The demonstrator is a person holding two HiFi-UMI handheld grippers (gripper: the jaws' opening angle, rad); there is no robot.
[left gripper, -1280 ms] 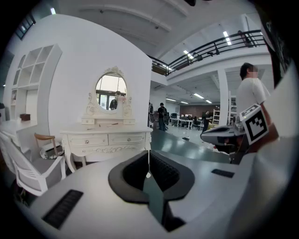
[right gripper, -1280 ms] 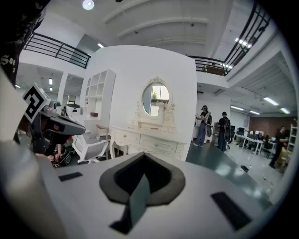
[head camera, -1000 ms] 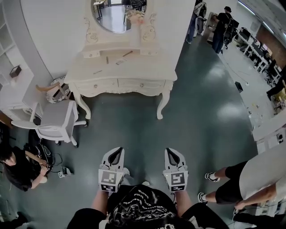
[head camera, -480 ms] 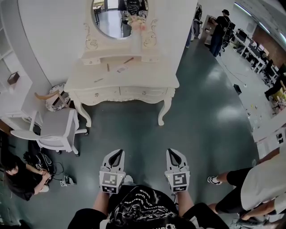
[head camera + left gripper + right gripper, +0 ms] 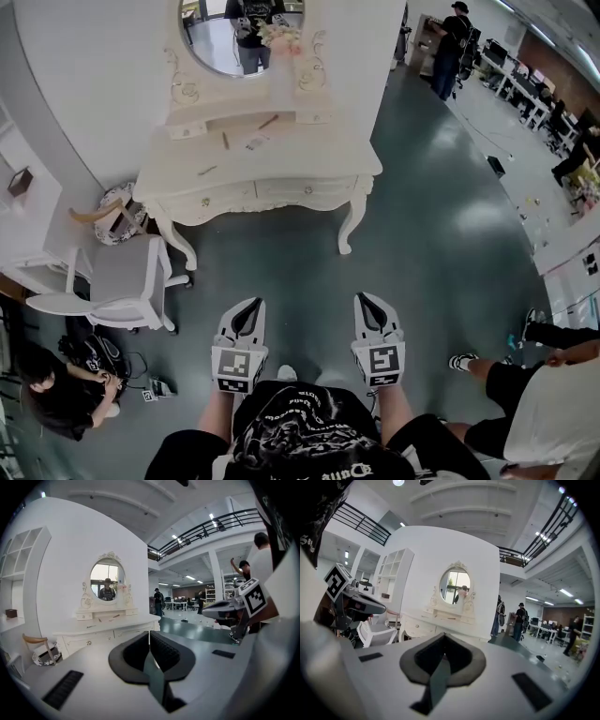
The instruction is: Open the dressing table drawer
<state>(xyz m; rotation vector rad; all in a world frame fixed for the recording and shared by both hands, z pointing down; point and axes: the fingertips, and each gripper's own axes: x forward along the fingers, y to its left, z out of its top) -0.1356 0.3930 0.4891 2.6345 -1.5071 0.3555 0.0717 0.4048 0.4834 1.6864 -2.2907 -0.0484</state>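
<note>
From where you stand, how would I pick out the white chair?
Start at the white dressing table with the oval mirror, against the wall. Off its left front leg stands the chair: plain white, unlike the patterned seat with wooden arms behind it.

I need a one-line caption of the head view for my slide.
Left gripper and right gripper, both shut and empty, point toward the white dressing table, its drawers closed.

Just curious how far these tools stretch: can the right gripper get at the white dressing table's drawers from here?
Probably not yet. The right gripper is close to the person, jaws shut, with bare dark floor between it and the ornate white drawers. Nothing blocks the path.
</note>
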